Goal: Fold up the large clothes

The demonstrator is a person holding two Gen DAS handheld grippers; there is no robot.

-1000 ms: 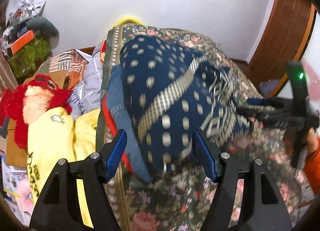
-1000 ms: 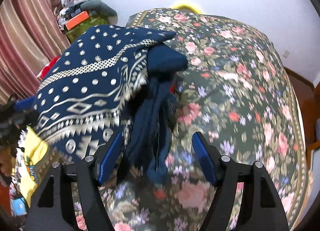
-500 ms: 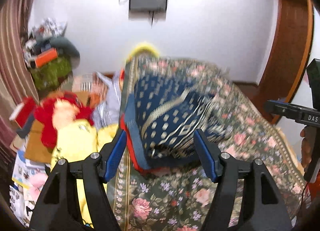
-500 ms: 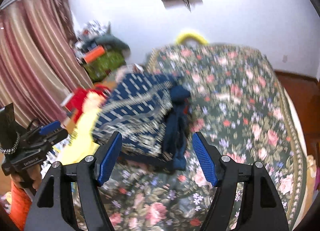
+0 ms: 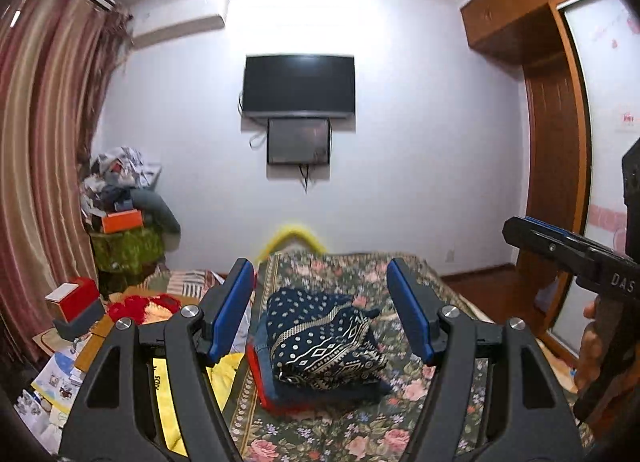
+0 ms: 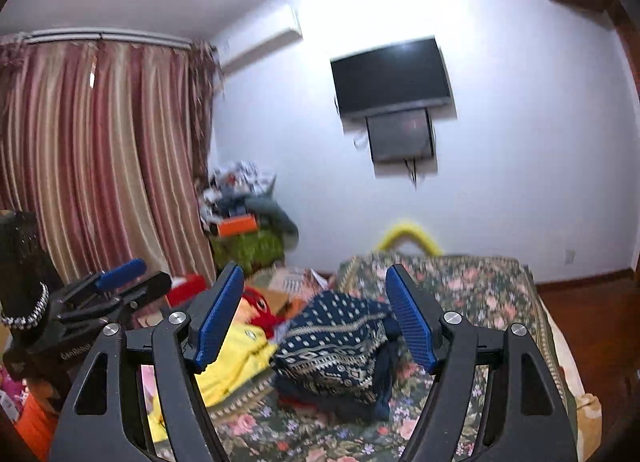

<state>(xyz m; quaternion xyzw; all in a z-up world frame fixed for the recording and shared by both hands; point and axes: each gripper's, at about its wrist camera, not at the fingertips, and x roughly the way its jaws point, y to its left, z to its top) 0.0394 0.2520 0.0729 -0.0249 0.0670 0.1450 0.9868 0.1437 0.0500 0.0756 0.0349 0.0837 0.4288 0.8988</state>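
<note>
Bright overhead glare on white wall (image 5: 400, 102), motion blur, fisheye-curved edges, dark vignetted corners

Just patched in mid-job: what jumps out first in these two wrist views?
The folded navy patterned garment sits on a small pile of folded clothes on the floral bedspread, near its left edge. Both claws are open and empty above it: the left claw frames the pile, and so does the right claw. On the far wall hangs a dark TV.

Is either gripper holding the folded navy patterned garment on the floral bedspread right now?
No, the navy patterned garment lies on the floral bedspread, with the left gripper and right gripper open, apart from it.
</note>
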